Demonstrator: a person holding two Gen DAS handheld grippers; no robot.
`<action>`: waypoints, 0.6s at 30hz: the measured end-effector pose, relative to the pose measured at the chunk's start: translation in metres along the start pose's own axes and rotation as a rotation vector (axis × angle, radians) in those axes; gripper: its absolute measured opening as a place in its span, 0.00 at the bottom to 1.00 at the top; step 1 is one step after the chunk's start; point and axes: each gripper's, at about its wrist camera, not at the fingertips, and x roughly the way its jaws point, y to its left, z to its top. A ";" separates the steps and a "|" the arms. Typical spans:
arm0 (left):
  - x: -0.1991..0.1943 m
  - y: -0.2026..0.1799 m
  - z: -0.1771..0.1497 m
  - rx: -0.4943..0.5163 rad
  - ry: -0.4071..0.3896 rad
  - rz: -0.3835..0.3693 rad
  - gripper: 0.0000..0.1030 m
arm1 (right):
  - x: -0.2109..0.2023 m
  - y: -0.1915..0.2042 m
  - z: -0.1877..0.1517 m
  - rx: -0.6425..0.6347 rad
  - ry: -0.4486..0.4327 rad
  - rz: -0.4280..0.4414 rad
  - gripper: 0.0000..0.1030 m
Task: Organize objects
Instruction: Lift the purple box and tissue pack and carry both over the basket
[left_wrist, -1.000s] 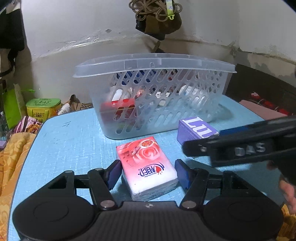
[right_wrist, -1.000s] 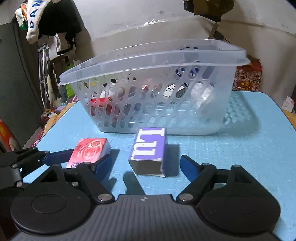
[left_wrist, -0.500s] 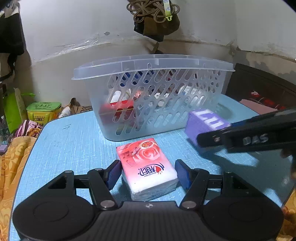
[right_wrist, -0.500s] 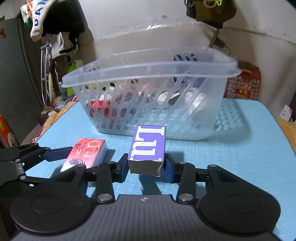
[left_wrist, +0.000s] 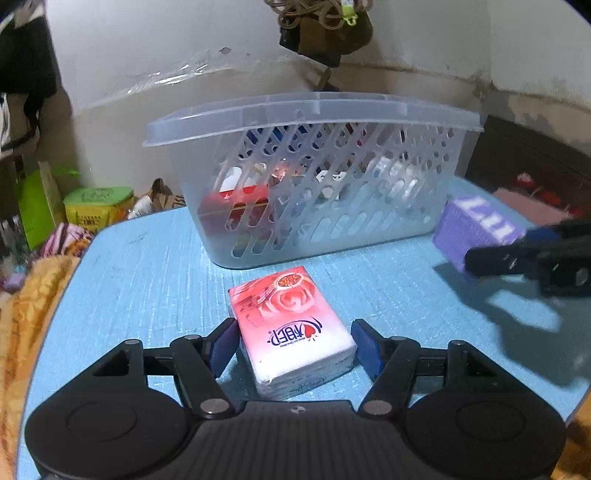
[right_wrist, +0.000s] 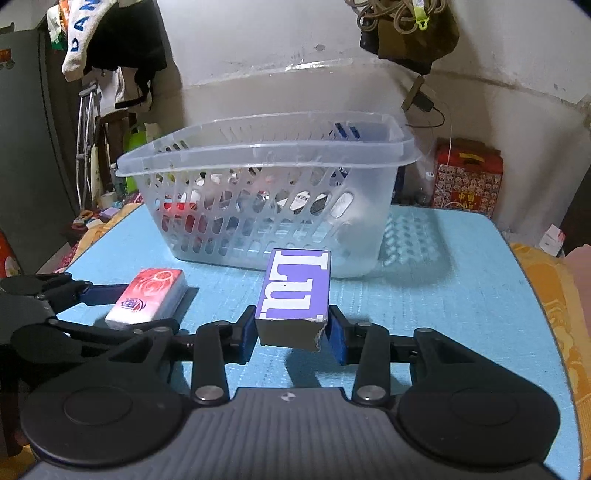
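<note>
A pink-and-white tissue pack (left_wrist: 291, 332) lies flat on the blue table (left_wrist: 147, 277), between the fingers of my left gripper (left_wrist: 295, 345). That gripper is open, its blue pads close beside the pack's two sides. My right gripper (right_wrist: 291, 332) is shut on a purple box (right_wrist: 295, 288) with white letters and holds it off the table in front of the clear slotted basket (right_wrist: 258, 151). The left wrist view shows the box (left_wrist: 476, 230) at the right, near the basket's corner. The basket (left_wrist: 314, 110) holds several packs.
An orange cloth (left_wrist: 22, 314) hangs along the table's left edge. A green box (left_wrist: 98, 208) sits beyond the back left corner, and a red patterned box (right_wrist: 467, 177) stands behind the table at the right. A bag (right_wrist: 406, 33) hangs on the wall above the basket.
My right gripper closed on the purple box and lifted it off the table, toward the basket. The left gripper and the tissue pack kept their places.
</note>
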 end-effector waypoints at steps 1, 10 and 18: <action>0.000 -0.002 -0.001 0.005 -0.003 0.010 0.66 | -0.002 -0.001 0.000 -0.001 -0.007 0.000 0.42; -0.022 -0.017 0.003 0.018 -0.080 -0.022 0.64 | -0.010 -0.013 0.001 0.016 -0.042 0.019 0.42; -0.045 -0.032 0.008 0.049 -0.137 -0.065 0.64 | -0.014 -0.008 0.003 0.002 -0.054 0.024 0.42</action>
